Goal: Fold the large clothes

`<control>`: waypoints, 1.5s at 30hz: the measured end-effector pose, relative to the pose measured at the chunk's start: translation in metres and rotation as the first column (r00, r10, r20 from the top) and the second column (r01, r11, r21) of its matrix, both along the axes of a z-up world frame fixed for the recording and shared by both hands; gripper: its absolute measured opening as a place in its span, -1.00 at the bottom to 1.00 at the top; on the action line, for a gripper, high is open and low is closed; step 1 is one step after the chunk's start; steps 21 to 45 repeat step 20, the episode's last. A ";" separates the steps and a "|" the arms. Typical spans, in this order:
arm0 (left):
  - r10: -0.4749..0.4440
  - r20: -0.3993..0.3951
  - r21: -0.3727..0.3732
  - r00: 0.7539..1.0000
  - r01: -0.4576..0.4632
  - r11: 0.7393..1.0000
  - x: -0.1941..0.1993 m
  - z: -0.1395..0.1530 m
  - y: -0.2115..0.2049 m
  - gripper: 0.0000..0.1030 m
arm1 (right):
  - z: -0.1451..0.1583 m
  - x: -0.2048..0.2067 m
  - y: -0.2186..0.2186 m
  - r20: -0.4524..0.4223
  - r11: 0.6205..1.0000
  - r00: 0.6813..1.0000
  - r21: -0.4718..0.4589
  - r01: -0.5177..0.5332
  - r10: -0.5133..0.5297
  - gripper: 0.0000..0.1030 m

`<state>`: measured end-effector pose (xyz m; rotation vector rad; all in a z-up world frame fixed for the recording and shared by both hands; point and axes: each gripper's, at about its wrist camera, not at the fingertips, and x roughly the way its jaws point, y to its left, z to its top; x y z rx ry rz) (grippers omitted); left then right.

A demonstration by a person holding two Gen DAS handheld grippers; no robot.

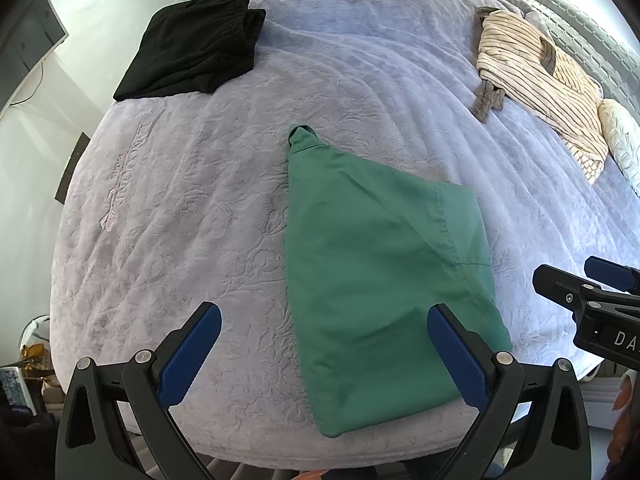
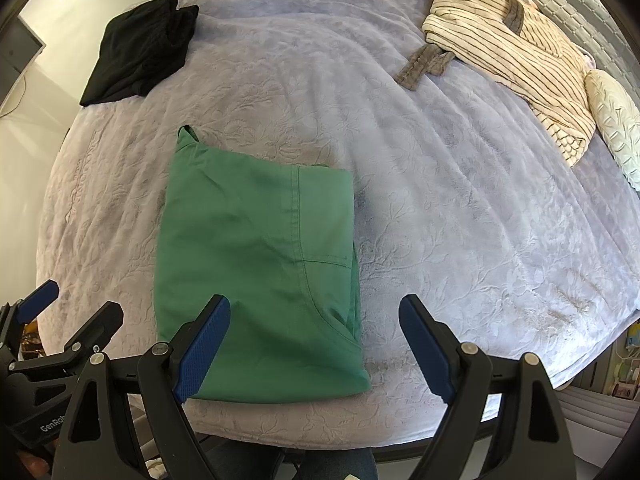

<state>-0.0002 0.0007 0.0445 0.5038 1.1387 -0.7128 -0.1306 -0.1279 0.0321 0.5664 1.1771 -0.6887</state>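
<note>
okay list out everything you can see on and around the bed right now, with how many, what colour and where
green garment: one, green, folded, near edge of the bed, closest to the grippers
black garment: one, black, folded, far left corner of the bed
striped robe: one, cream with dark stripes and grey trim, far right of the bed
pillow: one, off-white, quilted, right edge beside the robe
bed cover: one, pale lilac, embossed floral pattern, under everything
left hand-held gripper: one, black with blue pads, open, above the green garment's near left part, holding nothing
right hand-held gripper: one, black with blue pads, open, above the green garment's near right corner, holding nothing
</note>
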 end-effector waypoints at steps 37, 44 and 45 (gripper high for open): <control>0.012 -0.007 -0.015 1.000 -0.013 1.000 -0.002 0.000 -0.004 1.00 | -0.004 0.002 -0.007 -0.010 1.000 1.000 0.015 -0.014 0.014 0.72; 0.012 -0.007 -0.015 1.000 -0.013 1.000 -0.002 0.000 -0.004 1.00 | -0.004 0.002 -0.007 -0.010 1.000 1.000 0.015 -0.014 0.014 0.72; 0.012 -0.007 -0.015 1.000 -0.013 1.000 -0.002 0.000 -0.004 1.00 | -0.004 0.002 -0.007 -0.010 1.000 1.000 0.015 -0.014 0.014 0.72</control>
